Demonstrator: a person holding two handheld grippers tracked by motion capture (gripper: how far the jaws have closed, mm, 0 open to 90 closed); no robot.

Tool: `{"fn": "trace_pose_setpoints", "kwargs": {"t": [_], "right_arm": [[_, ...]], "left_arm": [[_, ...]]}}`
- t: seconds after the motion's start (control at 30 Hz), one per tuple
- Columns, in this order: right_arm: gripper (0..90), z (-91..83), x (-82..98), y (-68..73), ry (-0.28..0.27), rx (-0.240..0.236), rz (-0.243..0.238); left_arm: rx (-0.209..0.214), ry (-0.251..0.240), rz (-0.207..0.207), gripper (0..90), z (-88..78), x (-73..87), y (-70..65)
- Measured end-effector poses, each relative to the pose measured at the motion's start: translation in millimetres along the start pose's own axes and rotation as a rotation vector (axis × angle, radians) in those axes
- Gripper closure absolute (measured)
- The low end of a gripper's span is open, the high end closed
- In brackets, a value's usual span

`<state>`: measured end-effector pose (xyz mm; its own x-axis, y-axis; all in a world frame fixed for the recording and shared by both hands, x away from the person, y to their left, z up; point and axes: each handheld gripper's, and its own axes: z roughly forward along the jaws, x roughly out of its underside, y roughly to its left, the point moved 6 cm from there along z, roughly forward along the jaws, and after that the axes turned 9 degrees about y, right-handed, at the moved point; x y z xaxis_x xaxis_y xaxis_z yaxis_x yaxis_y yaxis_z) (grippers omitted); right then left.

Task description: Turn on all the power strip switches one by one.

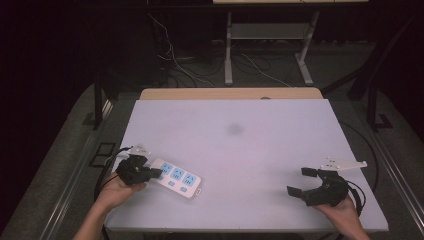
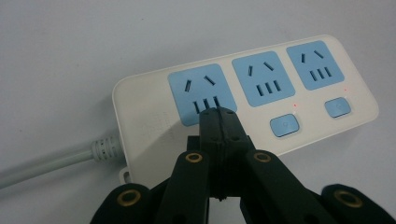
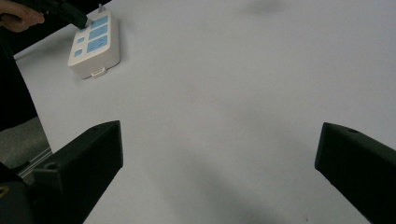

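A white power strip [image 1: 177, 178] with three blue sockets and small blue switches lies at the table's front left; it also appears far off in the right gripper view [image 3: 95, 44]. My left gripper [image 1: 156, 172] is shut, holding nothing, and its joined tips [image 2: 218, 114] rest on the strip just below the first socket [image 2: 200, 91], covering the spot where that socket's switch would be. The other two switches [image 2: 285, 125] stay uncovered, each with a small red dot beside it. My right gripper [image 1: 300, 181] stands open and empty over bare table at the front right [image 3: 219, 140].
The strip's grey cable [image 2: 46, 161] runs off its end toward the table's left edge. A dark smudge [image 1: 235, 129] marks the white table top [image 1: 250, 150] near the middle. Beyond the far edge are desk legs and floor cables [image 1: 227, 55].
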<state>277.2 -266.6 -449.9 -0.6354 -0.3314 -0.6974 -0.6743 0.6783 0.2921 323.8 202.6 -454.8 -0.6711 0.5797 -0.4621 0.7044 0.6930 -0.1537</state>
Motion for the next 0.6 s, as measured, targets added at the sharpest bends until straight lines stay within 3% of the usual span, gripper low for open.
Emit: {"fn": "trace_pose_setpoints", "kwargs": {"t": [0.1, 0.2, 0.33, 0.6], "right_arm": [[0.8, 0.3, -0.1, 0.0, 0.001, -0.001, 0.003], [0.8, 0.5, 0.1, 0.2, 0.003, -0.001, 0.002], [0.8, 0.9, 0.4, 0.3, 0.006, -0.002, 0.001], [0.8, -0.6, 0.7, -1.1, 0.001, 0.001, 0.006]], "left_arm": [[0.005, -0.011, -0.012, 89.9, 1.0, 1.4, 0.2], [-0.016, -0.005, -0.004, 89.9, 0.9, 1.2, -1.5], [-0.003, -0.015, -0.022, 89.9, 1.1, 1.4, -0.1], [-0.02, -0.018, -0.017, 89.6, 0.4, 1.6, -0.1]]}}
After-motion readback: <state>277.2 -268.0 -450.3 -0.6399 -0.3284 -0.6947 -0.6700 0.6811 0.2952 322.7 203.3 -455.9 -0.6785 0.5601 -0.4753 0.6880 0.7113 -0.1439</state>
